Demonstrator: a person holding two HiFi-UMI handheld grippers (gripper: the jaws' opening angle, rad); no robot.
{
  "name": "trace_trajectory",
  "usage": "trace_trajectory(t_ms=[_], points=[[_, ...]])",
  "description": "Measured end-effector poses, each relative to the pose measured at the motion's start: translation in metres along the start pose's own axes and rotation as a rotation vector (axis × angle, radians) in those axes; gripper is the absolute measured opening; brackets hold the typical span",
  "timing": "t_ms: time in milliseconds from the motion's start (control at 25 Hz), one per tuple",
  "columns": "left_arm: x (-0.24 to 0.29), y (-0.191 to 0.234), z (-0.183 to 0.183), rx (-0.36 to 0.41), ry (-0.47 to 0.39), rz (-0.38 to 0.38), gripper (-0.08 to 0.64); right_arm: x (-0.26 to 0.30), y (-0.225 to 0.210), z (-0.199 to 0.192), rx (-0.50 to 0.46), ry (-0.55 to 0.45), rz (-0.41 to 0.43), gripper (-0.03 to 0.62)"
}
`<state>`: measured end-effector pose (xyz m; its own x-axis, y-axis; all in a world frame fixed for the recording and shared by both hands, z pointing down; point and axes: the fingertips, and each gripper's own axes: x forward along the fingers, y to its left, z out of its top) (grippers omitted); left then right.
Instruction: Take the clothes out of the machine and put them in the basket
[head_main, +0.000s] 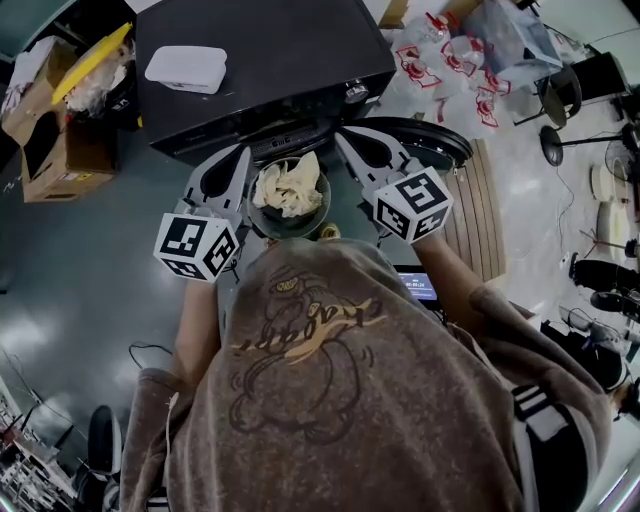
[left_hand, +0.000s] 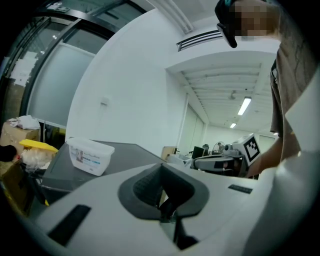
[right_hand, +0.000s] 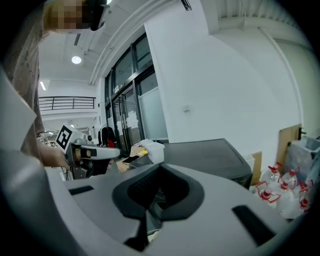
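A dark round basket (head_main: 322, 212) with cream clothes (head_main: 288, 186) in it stands in front of the black machine (head_main: 260, 60). The machine's round door (head_main: 425, 140) hangs open to the right. My left gripper (head_main: 243, 154) reaches along the basket's left side and my right gripper (head_main: 345, 136) along its right side, both pointing at the machine's front. In the left gripper view the jaws (left_hand: 162, 169) stand shut; in the right gripper view the jaws (right_hand: 159, 169) also meet. Whether either pinches the basket's rim is hidden.
A white plastic box (head_main: 186, 68) lies on the machine's top. Open cardboard boxes (head_main: 60, 150) stand at the left, bagged bottles (head_main: 450, 55) at the upper right. A slatted wooden mat (head_main: 482, 215) lies under the door. Fans and cables stand along the right edge.
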<state>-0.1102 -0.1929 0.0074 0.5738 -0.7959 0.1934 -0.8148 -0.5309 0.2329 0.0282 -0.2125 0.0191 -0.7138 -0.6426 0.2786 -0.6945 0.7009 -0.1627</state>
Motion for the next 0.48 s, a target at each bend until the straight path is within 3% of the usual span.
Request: trace_trajectory(t_ms=[480], points=[[0.0021,0.0055,-0.0059,-0.024,-0.01,0.012,0.006,0.0055,-0.0054,0.0032,-0.009,0.008,0.0,-0.005]])
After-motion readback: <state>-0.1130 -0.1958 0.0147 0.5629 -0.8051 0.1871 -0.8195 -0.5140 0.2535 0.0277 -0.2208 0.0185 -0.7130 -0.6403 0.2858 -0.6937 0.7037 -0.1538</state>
